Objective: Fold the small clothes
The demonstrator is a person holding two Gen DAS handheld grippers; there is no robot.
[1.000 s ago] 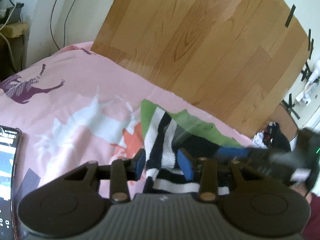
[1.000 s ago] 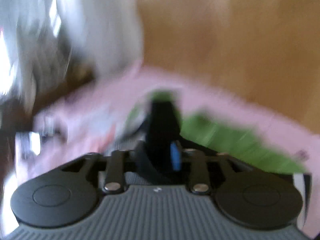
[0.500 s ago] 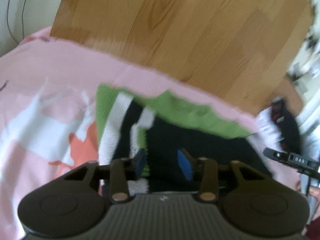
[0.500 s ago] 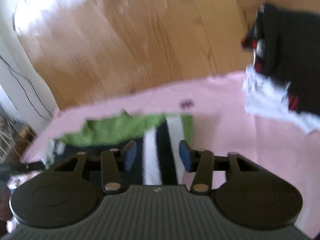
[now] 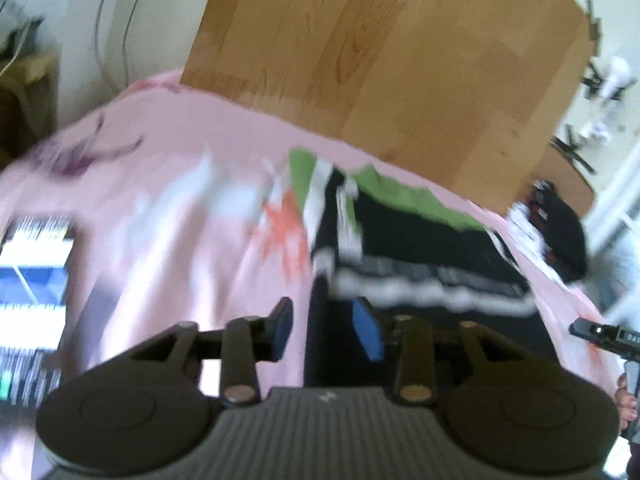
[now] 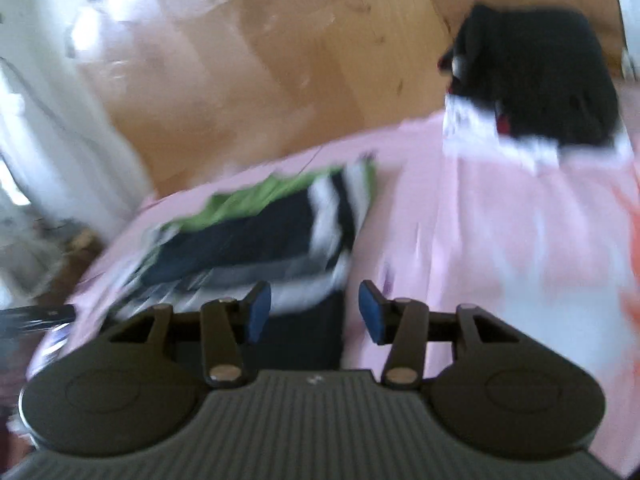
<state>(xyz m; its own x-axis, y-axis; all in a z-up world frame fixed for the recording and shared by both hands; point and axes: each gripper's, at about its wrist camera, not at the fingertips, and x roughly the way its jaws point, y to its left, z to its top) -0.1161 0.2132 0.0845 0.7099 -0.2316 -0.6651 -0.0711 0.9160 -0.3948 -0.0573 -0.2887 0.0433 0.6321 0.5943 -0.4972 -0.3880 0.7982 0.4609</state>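
A small striped garment (image 5: pixel 404 240), black, white and green, lies folded on the pink bed sheet (image 5: pixel 160 248). It also shows in the right wrist view (image 6: pixel 256 240). My left gripper (image 5: pixel 325 330) is open over the garment's near left corner, holding nothing. My right gripper (image 6: pixel 314 314) is open over the garment's near right corner, holding nothing. Both views are blurred by motion.
A pile of black and white clothes (image 6: pixel 532 92) lies at the far right of the bed, also seen in the left wrist view (image 5: pixel 556 232). A lit phone (image 5: pixel 32 280) lies at the left. Wooden floor (image 5: pixel 380 60) lies beyond the bed edge.
Both grippers let go of the garment and pulled back toward its near edge. The garment now lies folded flat on the sheet.
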